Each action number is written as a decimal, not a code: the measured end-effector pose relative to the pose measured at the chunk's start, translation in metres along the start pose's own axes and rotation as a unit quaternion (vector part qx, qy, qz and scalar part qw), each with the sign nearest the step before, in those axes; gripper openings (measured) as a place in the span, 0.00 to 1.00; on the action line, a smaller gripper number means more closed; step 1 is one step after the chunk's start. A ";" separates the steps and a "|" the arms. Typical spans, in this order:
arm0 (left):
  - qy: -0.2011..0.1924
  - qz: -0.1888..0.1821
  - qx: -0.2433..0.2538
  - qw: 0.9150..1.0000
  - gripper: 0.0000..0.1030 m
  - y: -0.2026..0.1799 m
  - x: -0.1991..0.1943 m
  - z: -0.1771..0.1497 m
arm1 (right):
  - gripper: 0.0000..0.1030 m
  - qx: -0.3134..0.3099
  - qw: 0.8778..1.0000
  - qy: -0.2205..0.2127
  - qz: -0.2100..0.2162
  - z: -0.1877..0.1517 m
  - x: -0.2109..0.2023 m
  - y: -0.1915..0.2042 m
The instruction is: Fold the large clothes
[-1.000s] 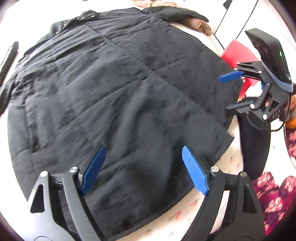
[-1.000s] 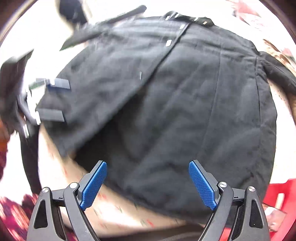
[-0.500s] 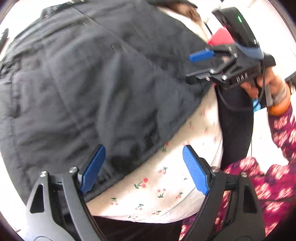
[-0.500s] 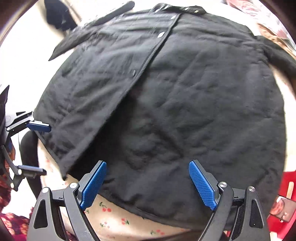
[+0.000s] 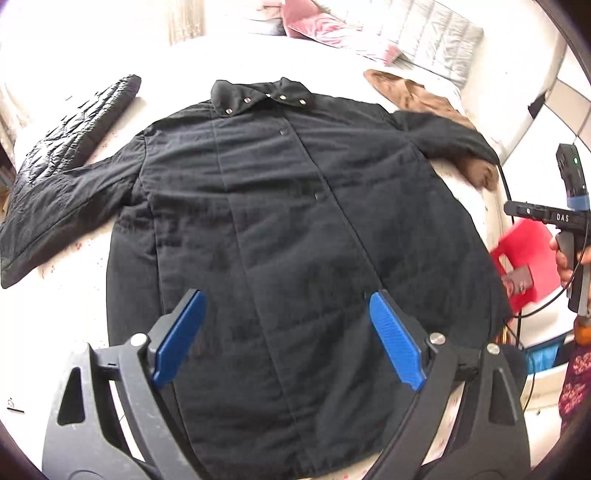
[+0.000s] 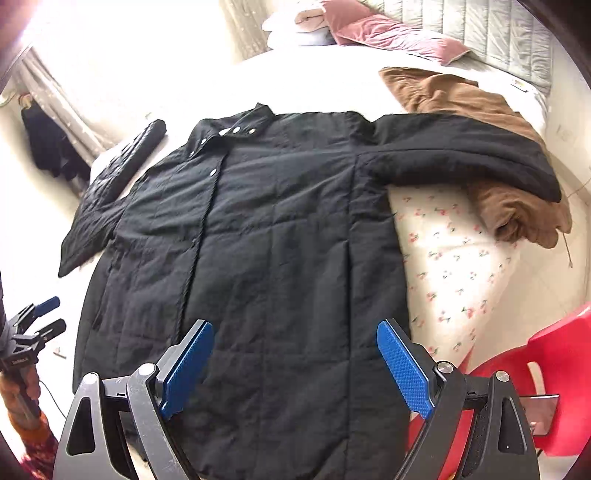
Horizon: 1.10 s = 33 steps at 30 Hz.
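Observation:
A black padded coat [image 5: 295,221] lies flat and face up on the bed, collar at the far end, snaps closed down the front. Its sleeves spread out to both sides; the right sleeve [image 6: 461,155] rests on a brown garment. My left gripper [image 5: 285,295] hovers above the coat's lower half, its jaws opening with nothing between them. My right gripper [image 6: 295,325] hangs over the hem area, open and holding nothing. In the right wrist view the left gripper [image 6: 44,314] shows at the left edge, off the coat.
A brown garment [image 6: 480,103] lies crumpled at the far right of the floral bed sheet [image 6: 461,258]. A black quilted garment [image 5: 74,125] lies left of the coat. A red plastic stool [image 6: 554,354] stands beside the bed. Pillows [image 6: 369,33] sit at the headboard.
Both grippers have lifted and drawn back from the hem, so the whole coat now shows. The left gripper swung from the bed's edge back over the coat.

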<state>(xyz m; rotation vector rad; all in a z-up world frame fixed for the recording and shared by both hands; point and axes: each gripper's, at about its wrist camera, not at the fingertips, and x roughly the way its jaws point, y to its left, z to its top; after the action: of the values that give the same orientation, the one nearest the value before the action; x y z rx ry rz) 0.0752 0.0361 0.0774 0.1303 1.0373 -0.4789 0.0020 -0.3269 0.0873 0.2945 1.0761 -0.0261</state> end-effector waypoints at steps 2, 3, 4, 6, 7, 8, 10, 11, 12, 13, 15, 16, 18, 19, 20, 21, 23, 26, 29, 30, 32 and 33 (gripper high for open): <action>-0.003 -0.006 -0.016 1.000 0.92 0.007 0.010 0.017 | 0.89 0.022 1.000 -0.011 -0.010 0.018 -0.004 -0.021; -0.005 -0.008 -0.023 1.000 0.92 0.008 0.016 0.023 | 0.89 0.036 0.999 -0.017 -0.014 0.025 0.001 -0.029; -0.005 -0.008 -0.028 1.000 0.93 0.011 0.023 0.030 | 0.89 0.050 0.998 -0.021 -0.017 0.032 0.002 -0.039; -0.005 -0.004 -0.039 0.999 0.93 0.013 0.037 0.042 | 0.89 0.076 0.996 -0.029 -0.025 0.045 0.008 -0.064; -0.003 -0.004 -0.045 0.999 0.93 0.014 0.047 0.048 | 0.89 0.088 0.995 -0.032 -0.029 0.050 0.011 -0.075; 0.001 -0.006 -0.053 0.999 0.93 0.016 0.056 0.052 | 0.89 0.101 0.994 -0.036 -0.032 0.057 0.015 -0.087; 0.005 -0.012 -0.070 0.997 0.93 0.019 0.078 0.060 | 0.89 0.129 0.990 -0.048 -0.035 0.068 0.023 -0.110; 0.004 -0.017 -0.080 0.997 0.93 0.021 0.088 0.063 | 0.89 0.147 0.987 -0.057 -0.035 0.074 0.026 -0.125; 0.002 -0.024 -0.090 0.996 0.93 0.023 0.098 0.064 | 0.89 0.164 0.984 -0.066 -0.034 0.080 0.030 -0.140; -0.001 -0.032 -0.102 0.994 0.93 0.026 0.108 0.064 | 0.89 0.182 0.980 -0.075 -0.032 0.085 0.032 -0.154; -0.012 -0.042 -0.121 0.992 0.93 0.030 0.128 0.060 | 0.89 0.220 0.970 -0.093 -0.035 0.094 0.037 -0.185; -0.015 -0.040 -0.125 0.991 0.93 0.032 0.136 0.057 | 0.89 0.237 0.965 -0.101 -0.037 0.098 0.039 -0.199; -0.020 -0.031 -0.124 0.992 0.93 0.032 0.148 0.052 | 0.89 0.268 0.955 -0.118 -0.039 0.105 0.045 -0.225; -0.021 -0.025 -0.124 0.992 0.93 0.033 0.152 0.050 | 0.89 0.285 0.950 -0.125 -0.040 0.107 0.048 -0.238; -0.024 -0.020 -0.126 0.992 0.93 0.034 0.155 0.048 | 0.89 0.301 0.943 -0.132 -0.043 0.109 0.052 -0.249; -0.027 -0.016 -0.130 0.991 0.93 0.035 0.158 0.046 | 0.89 0.317 0.937 -0.136 -0.047 0.110 0.055 -0.261; -0.025 -0.009 -0.137 0.990 0.93 0.037 0.164 0.045 | 0.89 0.344 0.927 -0.143 -0.049 0.109 0.063 -0.278; -0.016 -0.016 -0.145 0.989 0.93 0.041 0.172 0.043 | 0.88 0.374 0.914 -0.151 -0.049 0.106 0.075 -0.297; -0.009 -0.014 -0.141 0.990 0.93 0.040 0.176 0.042 | 0.81 0.388 0.907 -0.153 -0.059 0.105 0.089 -0.307; -0.009 -0.013 -0.139 0.990 0.93 0.039 0.177 0.041 | 0.71 0.390 0.905 -0.157 -0.067 0.106 0.092 -0.309; -0.010 -0.013 -0.134 0.991 0.93 0.038 0.177 0.041 | 0.59 0.391 0.901 -0.169 -0.087 0.108 0.094 -0.311; -0.010 -0.015 -0.134 0.991 0.93 0.039 0.178 0.041 | 0.54 0.395 0.897 -0.176 -0.091 0.109 0.092 -0.311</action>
<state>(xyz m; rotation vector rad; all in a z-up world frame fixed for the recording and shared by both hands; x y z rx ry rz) 0.1990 0.0002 -0.0573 -0.1280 1.0751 -0.3632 0.0895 -0.6419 -0.0146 0.8840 0.6805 -0.6766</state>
